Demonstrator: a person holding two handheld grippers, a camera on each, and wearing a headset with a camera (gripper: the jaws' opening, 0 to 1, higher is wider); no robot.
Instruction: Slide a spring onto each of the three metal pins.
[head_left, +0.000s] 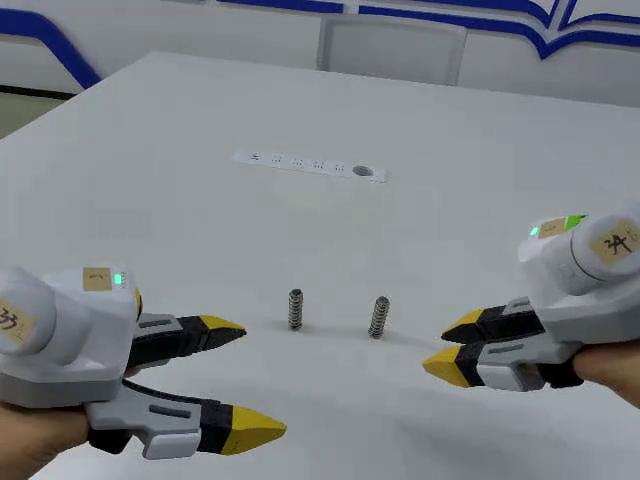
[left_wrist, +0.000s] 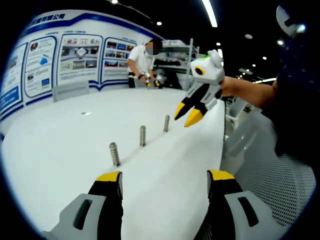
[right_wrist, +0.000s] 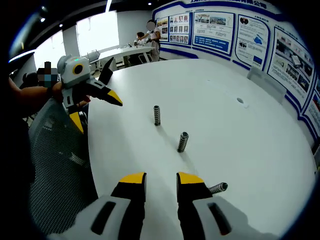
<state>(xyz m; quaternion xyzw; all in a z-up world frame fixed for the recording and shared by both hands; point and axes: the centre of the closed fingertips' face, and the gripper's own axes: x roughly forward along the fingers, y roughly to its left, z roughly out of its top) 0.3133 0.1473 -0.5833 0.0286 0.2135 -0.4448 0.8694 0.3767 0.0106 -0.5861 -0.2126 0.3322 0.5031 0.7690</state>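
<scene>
Three springs (right_wrist: 183, 142); nearest partly hidden behind right hand-held gripper (right_wrist: 160, 180).

- White table (head_left: 150, 200) spans the head view.
- Upright spring (head_left: 295, 309) at lower centre, second spring (head_left: 379, 316) near its right, apart.
- Third spring (right_wrist: 218, 188) at lower right, right gripper view.
- Power strip (head_left: 310, 164) flat at upper centre.

Smooth, matt white tabletop (head_left: 200, 220). Springs (head_left: 295, 309) of coiled grey metal with a dull sheen. The left gripper (head_left: 260, 380) and right gripper (head_left: 438, 347) have smooth white plastic shells, faintly glossy — black jaws tipped in matt yellow — and small tan paper labels (head_left: 97, 279).
</scene>
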